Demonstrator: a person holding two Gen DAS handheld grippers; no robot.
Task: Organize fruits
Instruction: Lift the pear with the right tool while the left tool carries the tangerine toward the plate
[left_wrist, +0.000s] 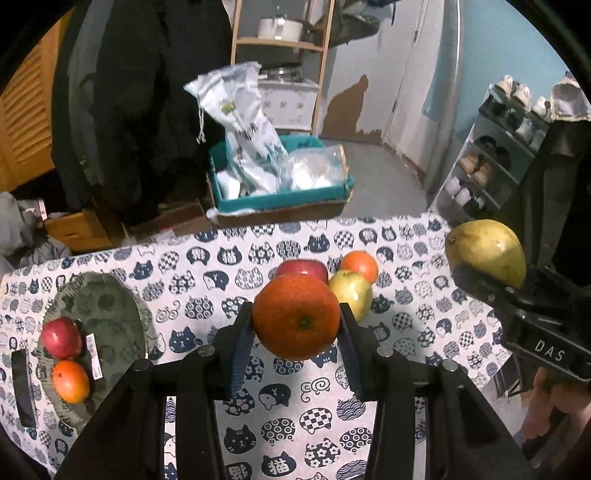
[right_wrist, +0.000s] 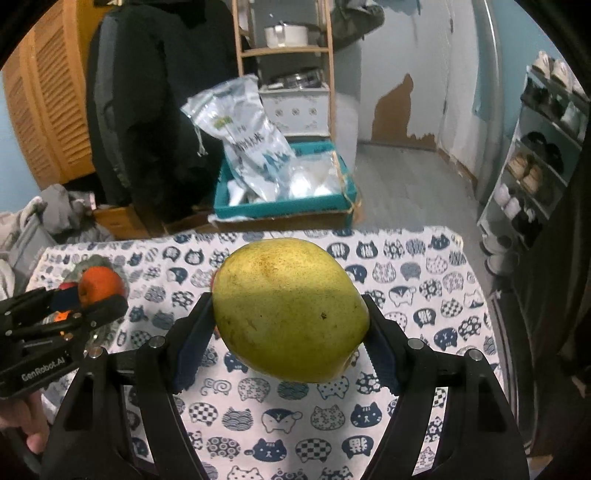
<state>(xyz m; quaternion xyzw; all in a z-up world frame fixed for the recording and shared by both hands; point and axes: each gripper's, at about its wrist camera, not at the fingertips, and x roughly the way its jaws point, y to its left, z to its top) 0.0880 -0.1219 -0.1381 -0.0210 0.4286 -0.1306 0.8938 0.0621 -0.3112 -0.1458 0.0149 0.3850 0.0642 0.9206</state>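
the bench (left_wrist: 406, 369) wears a cloth printed with cats, and only the left wrist view shows how the fruit is spread on it. a grey-green plate (left_wrist: 110, 310) sits near the bench's left edge with a red apple (left_wrist: 61, 338) and a small orange (left_wrist: 71, 381) on it, a dark flat thing just beside the plate on its left. toward the far edge, near the middle, lie three loose fruits close together: a second red apple (left_wrist: 303, 267), a yellow-green pear (left_wrist: 351, 293) and another orange (left_wrist: 360, 265). the right wrist view hides most of this behind what it carries, and the plate is only a blur at the far left corner.

the right tongs (right_wrist: 290, 332) are clamped on a large green pear (right_wrist: 288, 310), held up off the cloth over the middle of the bench; the blue pads (right_wrist: 192, 343) press its two sides. in the left view that pear (left_wrist: 487, 251) shows high at the right, level with the far right corner.

the left tongs (left_wrist: 295, 332) are clamped on an orange (left_wrist: 295, 321), stem end toward the camera, also lifted clear of the cloth. in the right view this orange (right_wrist: 99, 286) shows at the left, the tongs reaching in level from that side, with part of a hand (right_wrist: 26, 424) under the handle.
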